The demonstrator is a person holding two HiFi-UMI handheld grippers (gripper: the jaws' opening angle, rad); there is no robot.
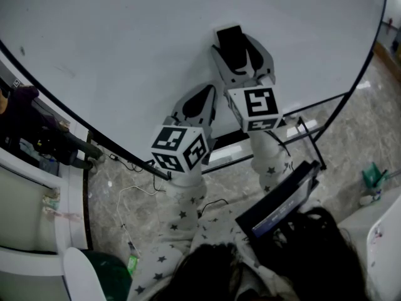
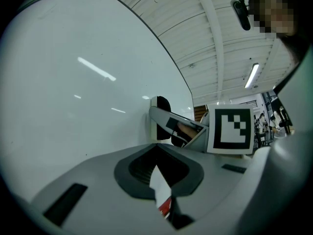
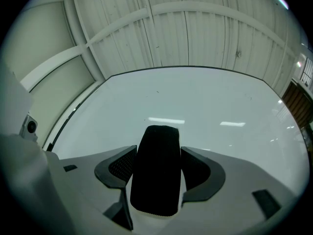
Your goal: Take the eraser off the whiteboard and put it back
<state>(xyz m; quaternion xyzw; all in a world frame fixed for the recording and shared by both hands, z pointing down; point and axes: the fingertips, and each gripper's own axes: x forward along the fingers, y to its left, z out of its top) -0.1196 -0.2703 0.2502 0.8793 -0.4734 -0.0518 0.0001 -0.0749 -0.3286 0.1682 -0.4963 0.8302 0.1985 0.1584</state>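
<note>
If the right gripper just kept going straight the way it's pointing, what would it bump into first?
The whiteboard: the right gripper grips a black eraser whose far end leads, so that would meet the board first. It may already touch; depth is unclear.

Wearing pale grey sleeves sprinkled with small dark stars, showing at the lower centre of the head view. Showing smooth light grey moulded shells on the left gripper and the right gripper — each tapering from a broad body to two curved tips. Lining the inner faces with dark, finely ribbed pads. Bearing a left cube and a right cube behind the shells — white, printed with black square markers. Marking the shell tops with small dark rectangular slots.
</note>
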